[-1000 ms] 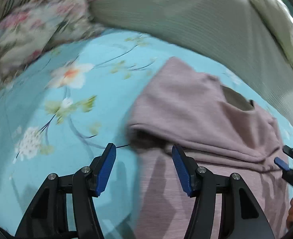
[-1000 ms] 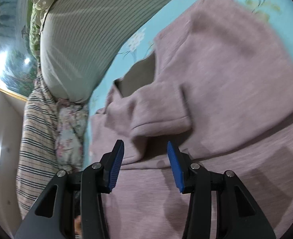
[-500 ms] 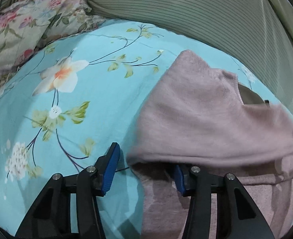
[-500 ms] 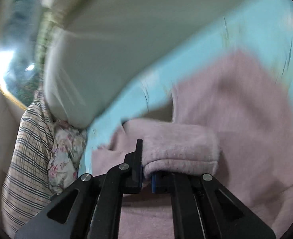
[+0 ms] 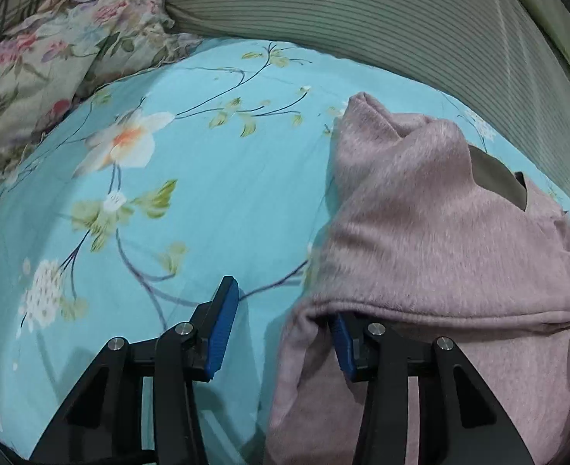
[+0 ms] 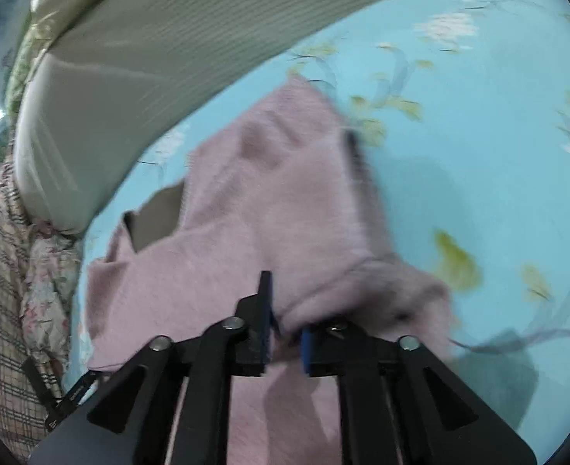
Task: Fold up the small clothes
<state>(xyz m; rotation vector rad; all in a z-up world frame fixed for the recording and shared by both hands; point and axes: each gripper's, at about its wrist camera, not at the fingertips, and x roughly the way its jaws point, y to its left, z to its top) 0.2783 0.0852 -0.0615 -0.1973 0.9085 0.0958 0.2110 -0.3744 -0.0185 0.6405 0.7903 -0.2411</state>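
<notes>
the left gripper (image 5: 281, 333) has its jaws wide open. its left pad (image 5: 221, 331) sits over the blue flowered bed sheet (image 5: 192, 178), and its right pad (image 5: 342, 343) is tucked under a folded edge of the pink fuzzy top (image 5: 432, 232). the top lies on the sheet, ahead of the jaws and to their right. a flowered pillow (image 5: 52, 58) is far ahead on the left, and a striped green pillow (image 5: 382, 19) is far ahead.

the right gripper (image 6: 285, 333) has its jaws nearly closed, pinching a fold of the pink top (image 6: 254, 224). the rest of the top spreads ahead of the jaws on the sheet (image 6: 479, 155).
</notes>
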